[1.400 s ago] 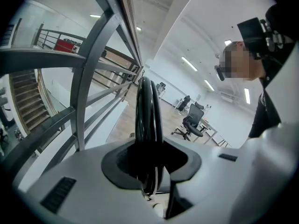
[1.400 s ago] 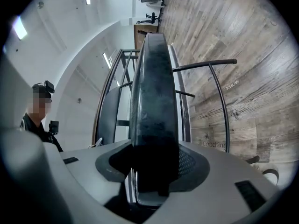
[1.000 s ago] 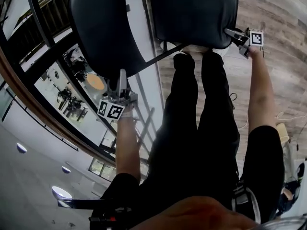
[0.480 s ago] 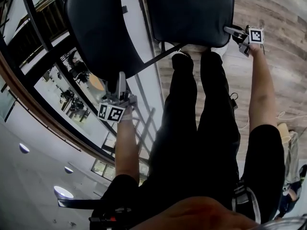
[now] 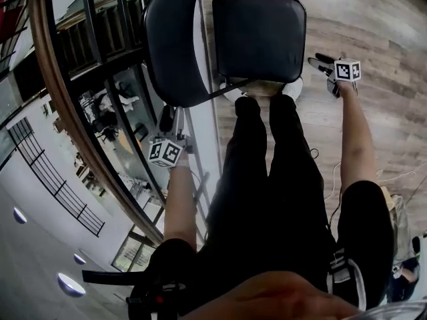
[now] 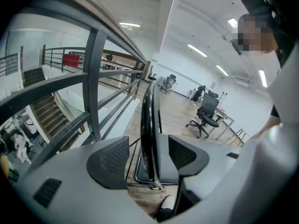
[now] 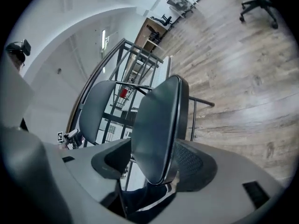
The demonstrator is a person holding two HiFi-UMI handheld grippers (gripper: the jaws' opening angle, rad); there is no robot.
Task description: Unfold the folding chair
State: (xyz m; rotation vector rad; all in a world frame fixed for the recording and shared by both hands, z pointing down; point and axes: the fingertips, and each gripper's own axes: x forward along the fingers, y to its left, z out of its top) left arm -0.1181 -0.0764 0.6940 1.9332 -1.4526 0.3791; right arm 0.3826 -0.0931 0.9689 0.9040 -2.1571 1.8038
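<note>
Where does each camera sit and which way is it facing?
Head view: on the person's head, steeply downward; folding chair, legs, arms, left gripper, right gripper.
Left gripper view: on that gripper, along its just-opened jaws; backrest edge seen between them, ungripped; shoe.
Right gripper view: likewise, jaws just opened; seat edge between them, ungripped; trouser leg.
Shared: all show the chair.

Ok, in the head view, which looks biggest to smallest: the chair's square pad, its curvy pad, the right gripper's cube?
Biggest: square pad.
Next: curvy pad, nearly as big.
Smallest by far: right gripper's cube.
</note>
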